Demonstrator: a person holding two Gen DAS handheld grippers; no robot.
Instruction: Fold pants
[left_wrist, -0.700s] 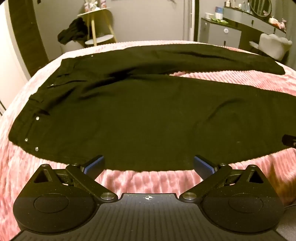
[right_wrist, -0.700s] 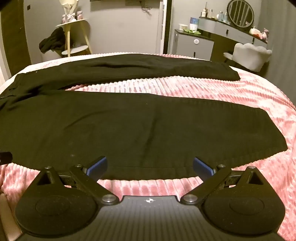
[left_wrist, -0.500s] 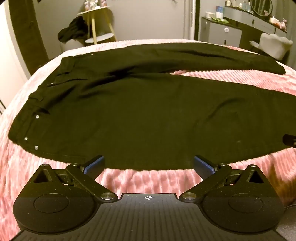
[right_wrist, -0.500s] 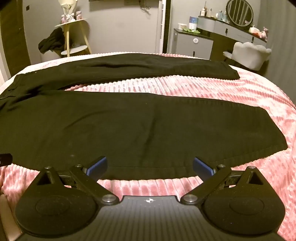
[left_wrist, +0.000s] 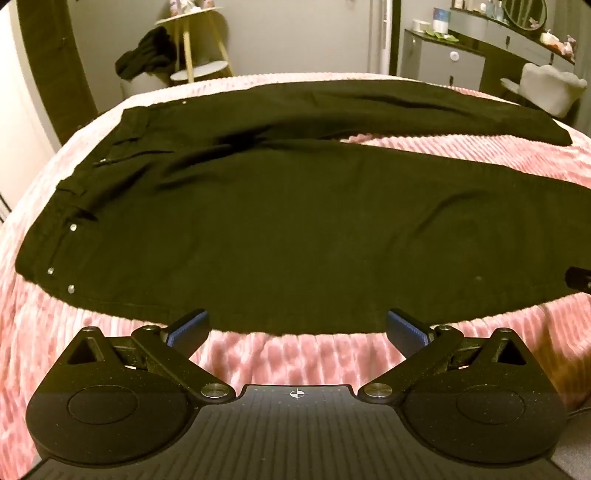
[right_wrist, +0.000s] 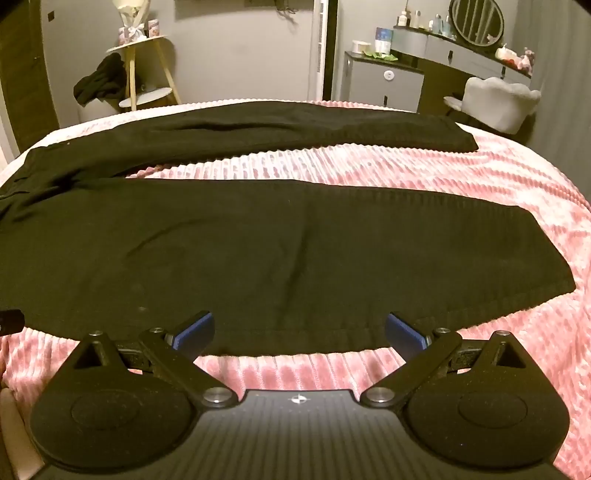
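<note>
The black pants (left_wrist: 295, 229) lie spread flat on the pink bed (left_wrist: 498, 158), legs running left to right, waistband at the left. Both grippers hover at the near hem edge, spread wide and empty: the left gripper (left_wrist: 295, 326) nearer the waistband, the right gripper (right_wrist: 297, 328) nearer the cuffs. Bare bedspread beyond leaves room to fold.

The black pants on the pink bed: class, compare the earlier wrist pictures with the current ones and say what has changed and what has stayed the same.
Almost nothing changed. The left gripper and right gripper stay wide open and hold nothing, poised at the near edge of the pants, with only a slight drift in each view. The pants lie spread flat as before, both legs apart on the pink bedspread; nothing was taken hold of or let go.
</note>
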